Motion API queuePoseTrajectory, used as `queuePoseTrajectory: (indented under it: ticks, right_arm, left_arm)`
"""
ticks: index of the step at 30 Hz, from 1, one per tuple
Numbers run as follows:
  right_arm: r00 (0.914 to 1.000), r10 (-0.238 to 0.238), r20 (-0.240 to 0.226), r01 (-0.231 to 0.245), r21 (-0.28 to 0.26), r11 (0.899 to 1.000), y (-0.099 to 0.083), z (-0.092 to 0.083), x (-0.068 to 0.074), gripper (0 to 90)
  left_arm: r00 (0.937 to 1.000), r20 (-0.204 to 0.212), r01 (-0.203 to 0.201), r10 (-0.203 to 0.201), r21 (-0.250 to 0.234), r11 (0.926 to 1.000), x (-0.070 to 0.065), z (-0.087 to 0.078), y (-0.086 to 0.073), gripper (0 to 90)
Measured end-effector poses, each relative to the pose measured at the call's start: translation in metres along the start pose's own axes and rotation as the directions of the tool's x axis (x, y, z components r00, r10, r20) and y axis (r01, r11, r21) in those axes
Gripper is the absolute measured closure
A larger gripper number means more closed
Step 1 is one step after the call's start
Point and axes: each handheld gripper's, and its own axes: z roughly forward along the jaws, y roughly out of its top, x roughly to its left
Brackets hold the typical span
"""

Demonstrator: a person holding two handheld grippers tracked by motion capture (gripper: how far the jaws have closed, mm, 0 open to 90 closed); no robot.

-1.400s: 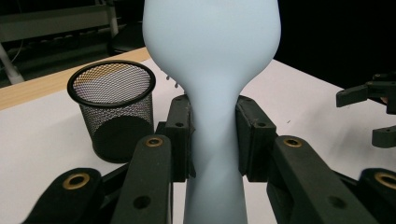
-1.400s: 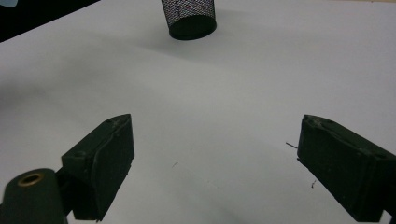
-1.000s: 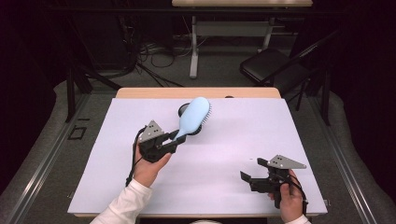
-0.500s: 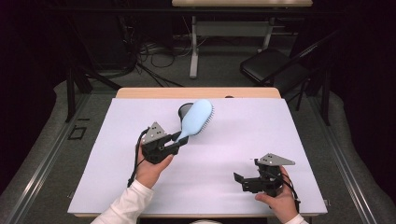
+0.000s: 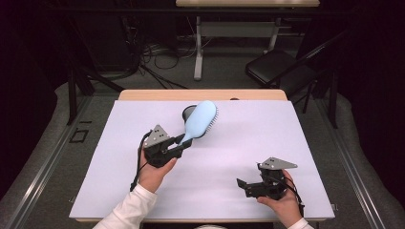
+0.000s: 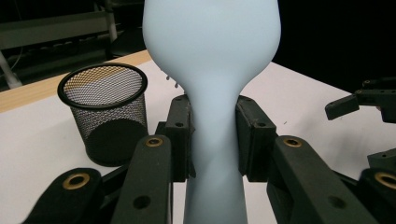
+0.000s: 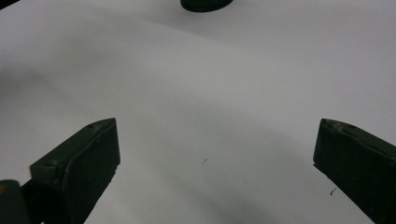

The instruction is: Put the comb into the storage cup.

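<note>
Near right: right gripper (image 5: 244,186) sits low over the table (image 5: 305,143) in the near-right corner, jaws spread wide with nothing between them; its own view looks down on bare white surface between the two black pads (image 7: 88,154). Over the past second those jaws have been opening, from the narrower gap of a second ago to the full spread, and the hand has dropped slightly toward the near edge. So the right hand looks done with its part and has let go.

Middle left: left gripper (image 5: 179,143) pinches the brush (image 5: 200,119) by its thin neck, pads (image 6: 180,135) pressed on both sides of the handle. Grip is the same as a second ago, and the hand has not shifted.

Brush: pale blue, held off the table, head angled up and to the far right, bristles facing right. Head tilt has changed a little over the second; it now leans closer to the cup.

Far: black mesh cup (image 6: 105,116) stands upright just behind the brush head, near the far edge, mouth open and empty as far as I can see.

Judgement: brush is now carried by the left hand alone, lined up near the cup; dropping it in handle-first or head-first is likely next.
</note>
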Motion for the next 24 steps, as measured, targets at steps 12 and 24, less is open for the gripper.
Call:
queuePoseTrajectory:
  ticks: [12,24]
  right_arm:
    - [0.9955,0.083,-0.046,-0.083,0.013,0.996,0.006,0.005,-0.006,5.0]
    - [0.9944,0.093,-0.050,-0.091,0.051,0.995,0.023,0.011,-0.011,7.6]
  left_arm:
    - [1.0000,0.000,0.007,-0.007,-0.001,1.0000,0.000,-0.001,0.000,69.4]
    - [0.9999,-0.008,0.006,-0.006,-0.003,1.0000,0.002,-0.002,-0.001,69.4]
